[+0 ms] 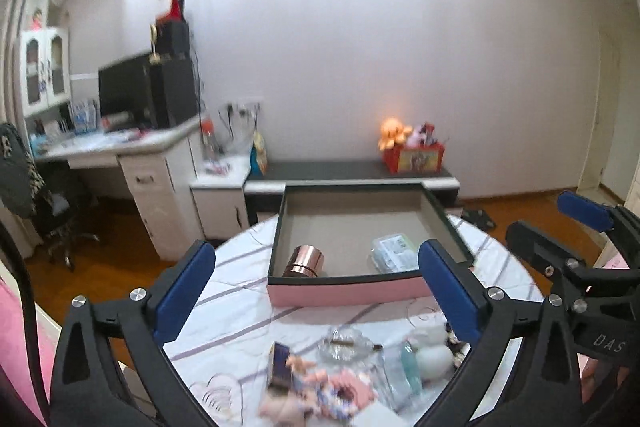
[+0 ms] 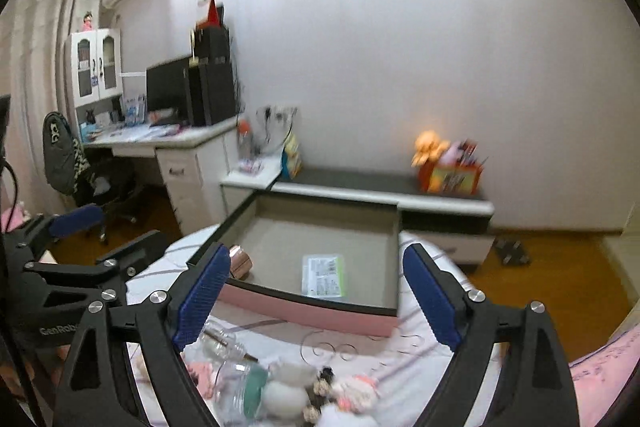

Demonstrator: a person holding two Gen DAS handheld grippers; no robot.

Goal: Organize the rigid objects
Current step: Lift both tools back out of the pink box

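A: Our left gripper (image 1: 316, 289) hangs with its jaws spread wide and nothing between the blue pads. Beyond them sits the pink-fronted tray (image 1: 348, 291) on the round table (image 1: 224, 311), with a copper tin (image 1: 303, 261) and a packet (image 1: 394, 251) inside.

B: Our right gripper (image 2: 316, 291) is released as well, holding nothing. The same tray lies just past its tips; below the jaws we see a clear glass dish (image 2: 222, 341), a plastic bottle (image 2: 244, 383) and small plush toys (image 2: 352, 387), all blurred.
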